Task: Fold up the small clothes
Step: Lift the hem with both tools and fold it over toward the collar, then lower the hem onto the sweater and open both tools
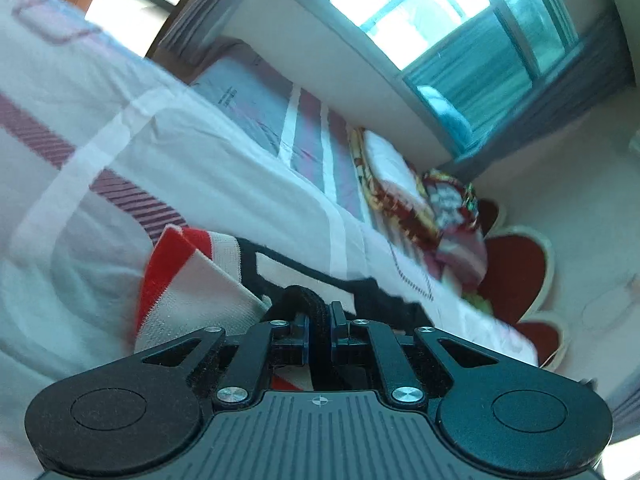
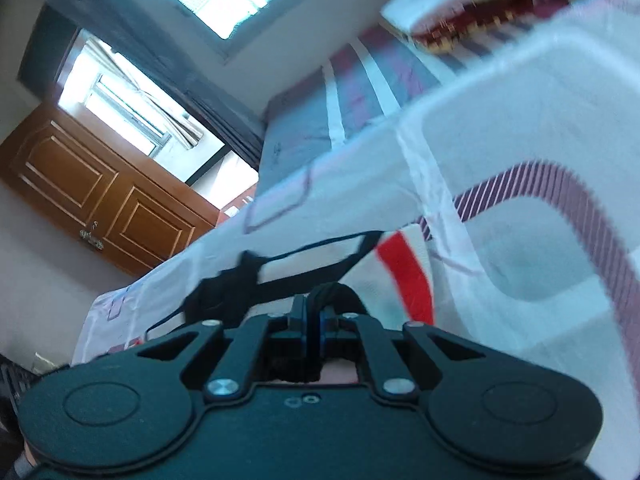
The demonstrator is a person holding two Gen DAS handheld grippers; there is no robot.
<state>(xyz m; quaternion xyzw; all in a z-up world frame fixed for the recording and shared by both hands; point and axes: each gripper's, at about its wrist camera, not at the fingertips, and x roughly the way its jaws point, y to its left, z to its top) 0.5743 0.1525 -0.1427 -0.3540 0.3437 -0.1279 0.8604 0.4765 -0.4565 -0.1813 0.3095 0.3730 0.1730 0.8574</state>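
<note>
A small garment (image 1: 192,280) with red and white stripes and black trim lies on the bed sheet (image 1: 120,140), just ahead of both grippers. My left gripper (image 1: 319,314) is shut on a bunched black band of the garment, which fills the narrow gap between its pads. In the right wrist view the same garment (image 2: 404,272) shows a red stripe and thin black straps stretching left. My right gripper (image 2: 314,312) is shut on a black fold of the garment's edge. The cloth under both grippers is hidden.
The sheet (image 2: 500,120) is white with pink and grey bands. A folded red patterned blanket (image 1: 420,200) lies at the far end of the bed. A red flower-shaped rug (image 1: 516,268) is on the floor beside it. A wooden door (image 2: 100,188) stands beyond the bed's edge.
</note>
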